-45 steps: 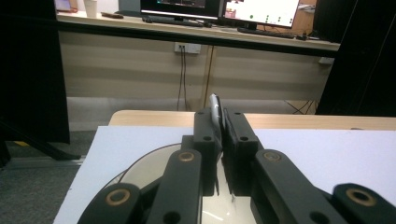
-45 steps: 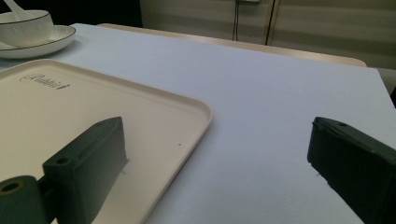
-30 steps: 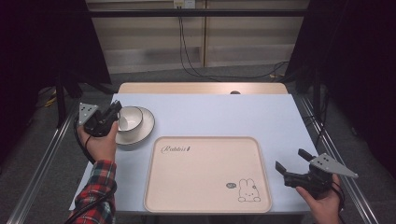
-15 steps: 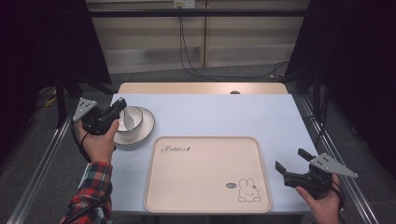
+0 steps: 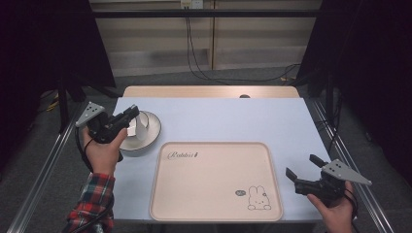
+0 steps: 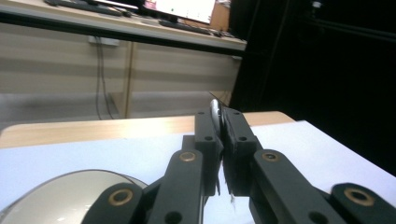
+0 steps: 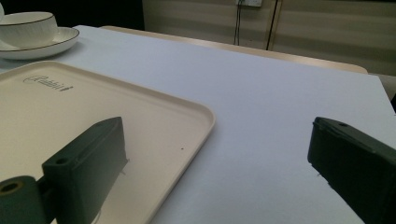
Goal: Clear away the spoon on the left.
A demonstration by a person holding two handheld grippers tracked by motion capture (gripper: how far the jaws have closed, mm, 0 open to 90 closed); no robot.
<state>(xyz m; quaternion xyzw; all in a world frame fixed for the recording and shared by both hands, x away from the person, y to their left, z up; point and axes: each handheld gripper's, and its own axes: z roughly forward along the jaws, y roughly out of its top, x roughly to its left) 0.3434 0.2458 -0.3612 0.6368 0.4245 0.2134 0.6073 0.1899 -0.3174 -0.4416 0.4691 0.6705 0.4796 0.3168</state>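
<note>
My bench (image 5: 218, 116) is a broad rectangle under a smooth pale-blue cover, with bare wood showing along its far edge. Nearest me lies the cream tray (image 5: 216, 180), matte plastic with rounded corners, a raised lip, a script logo and a small rabbit drawing, bare as if waiting to receive things. Beyond its far left corner sits a white glazed saucer (image 5: 150, 131) with a thin dark rim, carrying a white cup (image 5: 141, 125). My left tool (image 5: 127, 116) is clamped on the cup's thin wall, jaws nearly together, the rim a bright sliver between them, probably for a lift toward the tray. My right tool (image 5: 302, 174) hangs spread wide and idle, low over the bench just beside the tray's right edge
</note>
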